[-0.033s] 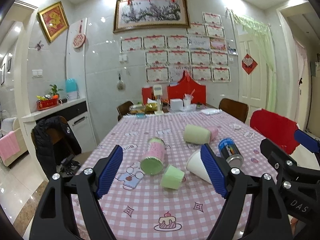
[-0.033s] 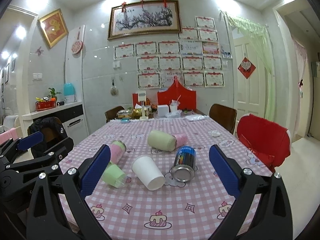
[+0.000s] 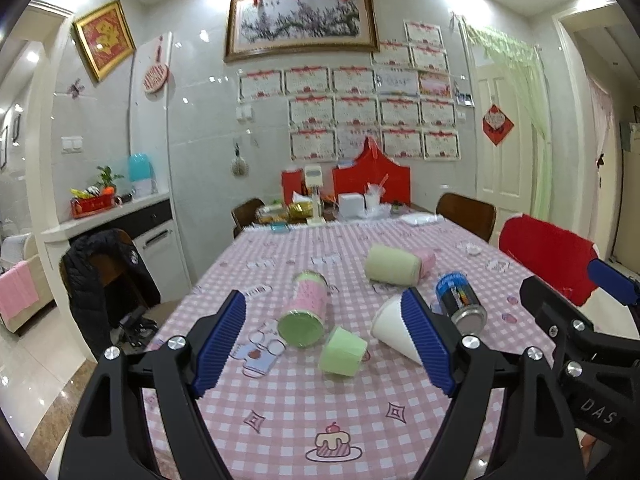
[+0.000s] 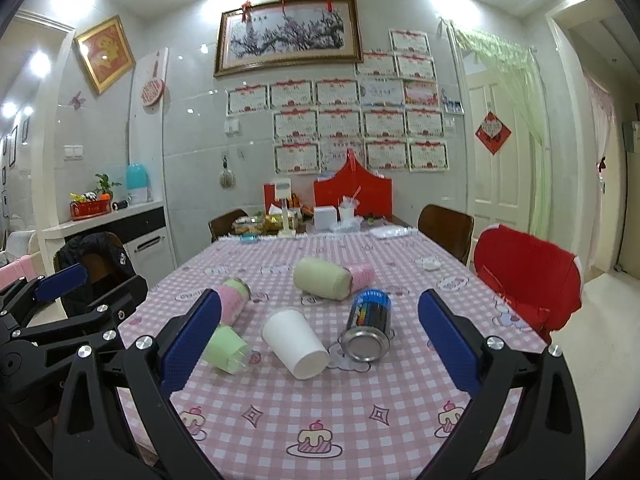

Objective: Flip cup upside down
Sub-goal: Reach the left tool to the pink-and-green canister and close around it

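Note:
Several cups and cans lie on their sides on the pink checked tablecloth (image 3: 288,408). A white paper cup (image 4: 295,343) lies near the middle; it also shows in the left wrist view (image 3: 390,330), partly behind a finger. A small light green cup (image 3: 343,352) (image 4: 224,348) lies to its left. A pink cup with a green end (image 3: 306,309) (image 4: 234,294) lies further back. My left gripper (image 3: 324,344) is open and empty above the table's near part. My right gripper (image 4: 318,344) is open and empty, the white cup between its fingers in view.
A blue can (image 4: 368,326) (image 3: 460,300) lies right of the white cup. A pale green cylinder with a pink one behind (image 4: 322,279) lies further back. A red-covered chair (image 4: 528,280) stands at the right, a chair with a black jacket (image 3: 104,280) at the left. Clutter sits at the far end.

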